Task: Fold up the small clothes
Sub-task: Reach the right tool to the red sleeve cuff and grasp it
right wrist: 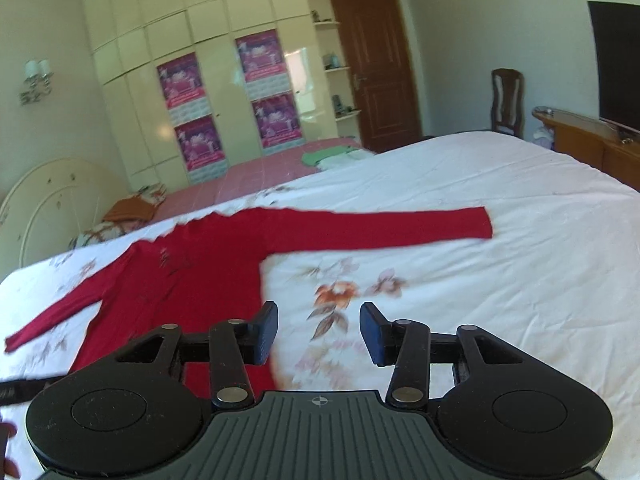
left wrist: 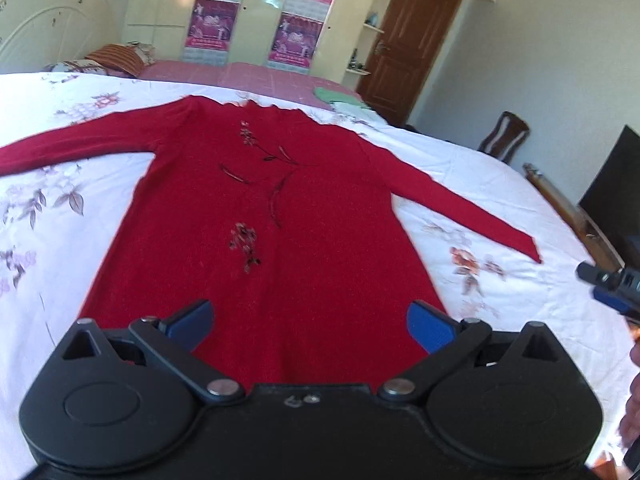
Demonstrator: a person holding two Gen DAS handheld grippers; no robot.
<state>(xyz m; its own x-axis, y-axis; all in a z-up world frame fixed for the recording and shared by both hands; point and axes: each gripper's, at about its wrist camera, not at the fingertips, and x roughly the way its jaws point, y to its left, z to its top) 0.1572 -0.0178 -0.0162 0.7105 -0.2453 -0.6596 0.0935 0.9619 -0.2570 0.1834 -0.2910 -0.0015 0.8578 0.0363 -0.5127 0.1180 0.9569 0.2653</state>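
Sweater [left wrist: 280, 208]: red, long-sleeved, lying flat and face up on the bed, both sleeves spreading outward, dark embroidery [left wrist: 244, 246] showing on the front.
Bedsheet [right wrist: 500, 280]: white with flower print, lying under the sweater.
Left gripper [left wrist: 310, 320]: hovering over the sweater's hem, jaws standing wide apart, gripping nothing.
Right gripper [right wrist: 319, 332]: hovering over bare sheet just beside the sweater's right edge, jaws partly apart, nothing between them.
Green clothes [right wrist: 320, 157]: sitting well apart at the bed's far side.
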